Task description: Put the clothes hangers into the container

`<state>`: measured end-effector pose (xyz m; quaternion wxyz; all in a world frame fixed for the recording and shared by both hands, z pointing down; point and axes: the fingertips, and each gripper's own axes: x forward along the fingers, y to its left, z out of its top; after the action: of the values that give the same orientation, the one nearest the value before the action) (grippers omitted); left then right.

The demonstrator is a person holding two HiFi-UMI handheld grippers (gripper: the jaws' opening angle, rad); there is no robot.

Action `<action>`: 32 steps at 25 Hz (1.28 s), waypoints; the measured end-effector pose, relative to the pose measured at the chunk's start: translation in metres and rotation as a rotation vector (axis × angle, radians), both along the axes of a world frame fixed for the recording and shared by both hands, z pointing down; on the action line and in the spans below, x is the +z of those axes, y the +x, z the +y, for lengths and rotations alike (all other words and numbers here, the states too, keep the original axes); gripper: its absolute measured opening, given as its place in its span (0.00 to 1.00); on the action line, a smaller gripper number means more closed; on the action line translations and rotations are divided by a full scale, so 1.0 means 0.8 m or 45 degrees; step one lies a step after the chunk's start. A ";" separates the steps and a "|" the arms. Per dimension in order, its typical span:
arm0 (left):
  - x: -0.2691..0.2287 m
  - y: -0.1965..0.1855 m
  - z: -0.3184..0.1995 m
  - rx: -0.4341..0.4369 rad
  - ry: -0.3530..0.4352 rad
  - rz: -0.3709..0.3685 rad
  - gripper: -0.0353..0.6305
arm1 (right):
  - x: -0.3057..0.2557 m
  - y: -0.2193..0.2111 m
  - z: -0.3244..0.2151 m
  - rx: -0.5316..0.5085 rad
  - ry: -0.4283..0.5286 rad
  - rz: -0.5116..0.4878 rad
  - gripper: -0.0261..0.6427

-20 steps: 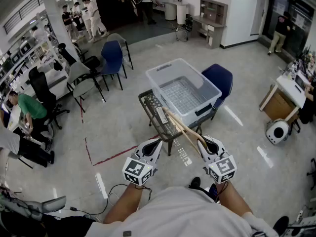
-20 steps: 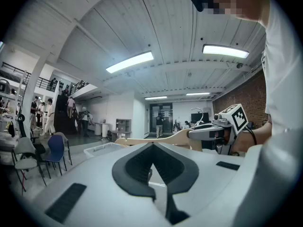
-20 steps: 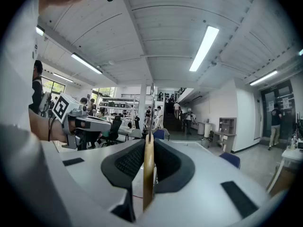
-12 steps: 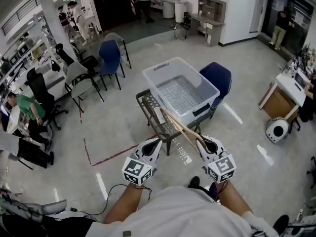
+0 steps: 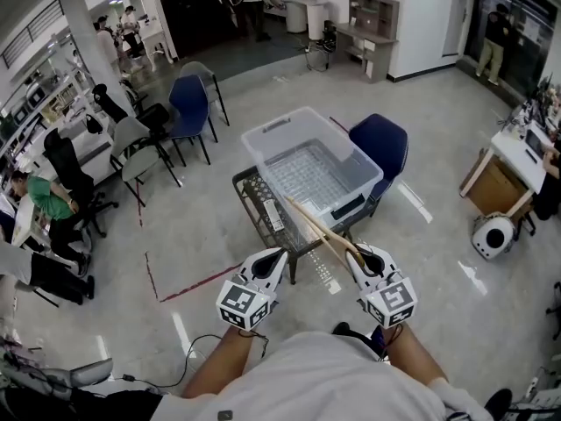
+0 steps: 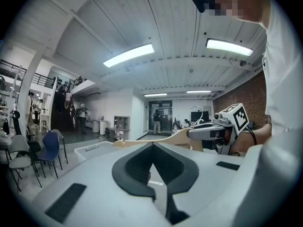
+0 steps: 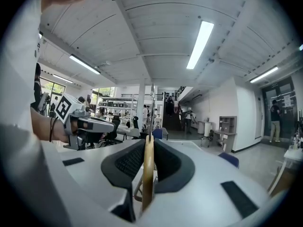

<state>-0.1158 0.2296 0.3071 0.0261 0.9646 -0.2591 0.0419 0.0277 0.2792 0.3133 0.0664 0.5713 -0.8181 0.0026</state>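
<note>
A clear plastic container [image 5: 279, 132] stands on a dark wire-mesh table [image 5: 252, 193] in front of me. My right gripper [image 5: 358, 254] is shut on a wooden clothes hanger [image 5: 317, 228], which slants up-left toward the container's near rim. In the right gripper view the hanger [image 7: 148, 167] stands edge-on between the dark pads [image 7: 127, 162]. My left gripper [image 5: 278, 255] hovers level beside it, shut and holding nothing. The left gripper view shows the hanger's arm [image 6: 163, 139], the right gripper [image 6: 208, 132] and the container [image 6: 94, 148] beyond.
A blue chair [image 5: 379, 143] stands behind the table, and more chairs [image 5: 188, 103] to the left. A red tape line [image 5: 188, 281] and a cable [image 5: 197, 340] lie on the floor. People sit at desks far left; a box and a round white device [image 5: 493, 232] are at the right.
The table and container have drifted slightly left and down in the head view. Both grippers and the hanger keep their places.
</note>
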 end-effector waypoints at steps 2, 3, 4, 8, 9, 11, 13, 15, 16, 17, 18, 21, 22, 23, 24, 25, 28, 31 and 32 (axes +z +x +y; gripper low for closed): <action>-0.002 0.026 -0.011 0.004 -0.003 -0.002 0.08 | -0.004 0.023 -0.013 -0.003 0.003 0.001 0.14; -0.003 0.039 -0.018 0.007 -0.004 -0.002 0.08 | -0.006 0.034 -0.019 -0.005 0.005 0.002 0.14; -0.004 0.052 -0.024 0.009 -0.003 -0.001 0.08 | -0.007 0.046 -0.026 -0.008 0.007 0.005 0.13; 0.005 0.104 -0.044 0.008 -0.007 0.004 0.08 | -0.005 0.097 -0.044 -0.015 0.014 0.014 0.13; 0.006 0.115 -0.048 0.007 -0.009 0.005 0.08 | -0.004 0.109 -0.048 -0.014 0.013 0.014 0.13; 0.010 0.135 -0.054 0.006 -0.017 0.006 0.08 | -0.001 0.129 -0.057 -0.019 0.006 0.015 0.13; 0.015 0.150 -0.058 0.004 -0.033 0.004 0.08 | 0.002 0.141 -0.066 -0.030 -0.005 0.016 0.13; 0.024 0.162 -0.064 0.003 -0.054 -0.003 0.08 | 0.005 0.149 -0.076 -0.041 -0.009 0.018 0.13; 0.028 0.167 -0.069 0.003 -0.066 -0.006 0.08 | 0.006 0.153 -0.082 -0.043 -0.011 0.016 0.13; 0.031 0.170 -0.074 0.003 -0.076 -0.010 0.08 | 0.008 0.155 -0.088 -0.044 -0.014 0.011 0.13; 0.034 0.172 -0.079 0.002 -0.081 -0.014 0.08 | 0.010 0.156 -0.094 -0.046 -0.020 0.006 0.13; 0.039 0.171 -0.099 -0.009 -0.086 -0.015 0.08 | 0.020 0.155 -0.114 -0.056 -0.039 0.000 0.13; 0.041 0.170 -0.108 -0.012 -0.087 -0.012 0.08 | 0.023 0.154 -0.123 -0.058 -0.044 0.003 0.13; 0.043 0.168 -0.118 -0.013 -0.089 -0.009 0.08 | 0.025 0.152 -0.133 -0.059 -0.048 0.007 0.13; 0.045 0.165 -0.129 -0.011 -0.090 -0.008 0.08 | 0.027 0.150 -0.143 -0.057 -0.050 0.011 0.13; 0.048 0.162 -0.140 -0.008 -0.090 -0.005 0.08 | 0.028 0.147 -0.153 -0.054 -0.050 0.013 0.13; 0.051 0.150 -0.176 0.003 -0.088 0.009 0.08 | 0.029 0.134 -0.187 -0.044 -0.049 0.023 0.13; 0.046 0.129 -0.210 0.019 -0.090 0.020 0.08 | 0.024 0.114 -0.223 -0.027 -0.050 0.033 0.13; 0.044 0.120 -0.220 0.025 -0.089 0.021 0.08 | 0.022 0.106 -0.235 -0.022 -0.050 0.036 0.13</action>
<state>-0.0195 0.0533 0.3422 0.0615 0.9659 -0.2478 0.0432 0.1126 0.0915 0.3307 0.0892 0.5628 -0.8217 0.0102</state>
